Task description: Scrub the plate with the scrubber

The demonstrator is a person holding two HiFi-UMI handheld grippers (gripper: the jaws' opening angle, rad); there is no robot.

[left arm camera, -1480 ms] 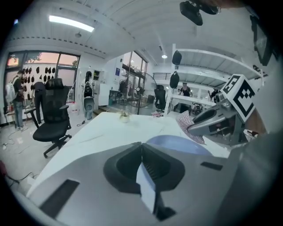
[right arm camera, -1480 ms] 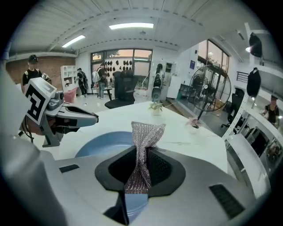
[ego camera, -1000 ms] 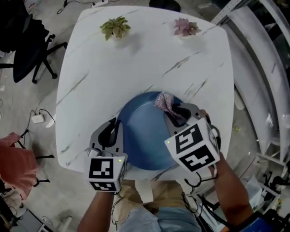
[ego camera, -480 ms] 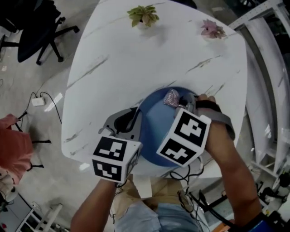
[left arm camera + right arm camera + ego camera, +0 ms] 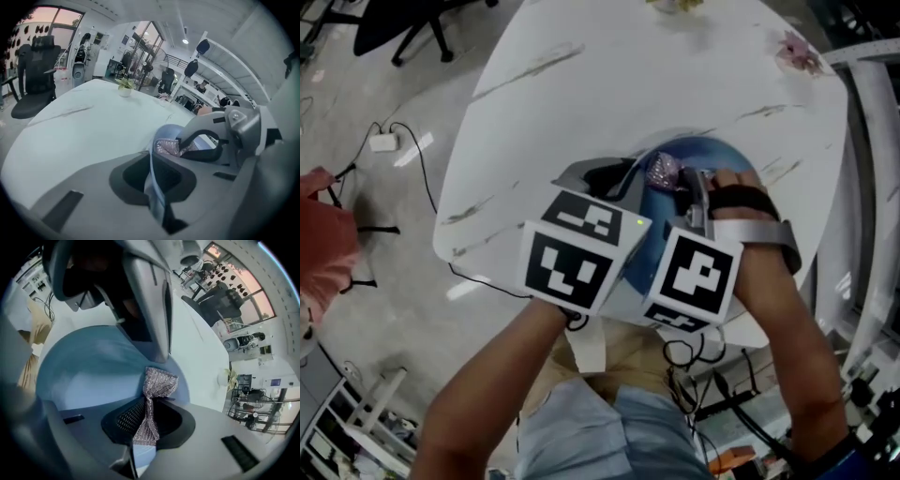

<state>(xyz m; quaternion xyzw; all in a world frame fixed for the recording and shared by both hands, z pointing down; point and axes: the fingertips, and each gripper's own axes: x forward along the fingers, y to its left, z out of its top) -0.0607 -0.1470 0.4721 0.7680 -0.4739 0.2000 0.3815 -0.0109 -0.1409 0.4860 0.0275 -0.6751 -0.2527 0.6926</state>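
The blue plate (image 5: 724, 154) lies near the front edge of the white marble table (image 5: 581, 94), mostly hidden by both grippers. My left gripper (image 5: 623, 183) has just been closing and is shut on the plate's left rim, which runs edge-on between its jaws (image 5: 154, 187). My right gripper (image 5: 680, 186) is shut on the pinkish mesh scrubber (image 5: 664, 171). The scrubber (image 5: 152, 404) is pinched at its waist and fans out over the plate's inner surface (image 5: 93, 366). The two grippers stand side by side, almost touching.
A small pink plant (image 5: 794, 52) stands at the table's far right. An office chair (image 5: 394, 28) and floor cables (image 5: 384, 141) are off the left side. A person in red (image 5: 319, 244) is at the left edge. Shelving (image 5: 872, 141) runs along the right.
My left gripper has moved right onto the plate's rim and shut on it. My right gripper has rolled and carried the scrubber toward the plate's far part. The head view has tipped.
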